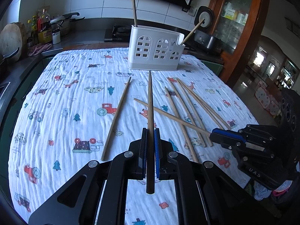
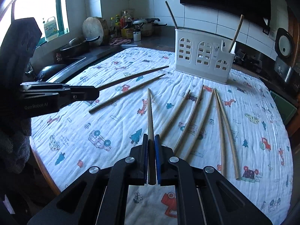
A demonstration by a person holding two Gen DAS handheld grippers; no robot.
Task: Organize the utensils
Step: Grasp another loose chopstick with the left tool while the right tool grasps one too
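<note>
Both your grippers are clamped on a chopstick each: left gripper (image 1: 150, 131) holds a dark one (image 1: 150, 101), right gripper (image 2: 151, 136) another (image 2: 150, 110). They are light, stiff, thin and likely to pivot, so grip near the thick end. Loose chopsticks (image 2: 189, 120) lie on the table (image 2: 262, 112); the white holder (image 2: 202, 56) stands behind them.

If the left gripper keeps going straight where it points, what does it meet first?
Probably the white utensil holder: the chopstick in the left gripper aims at its base. Depth is uncertain; the tip could touch the tablecloth first.
</note>
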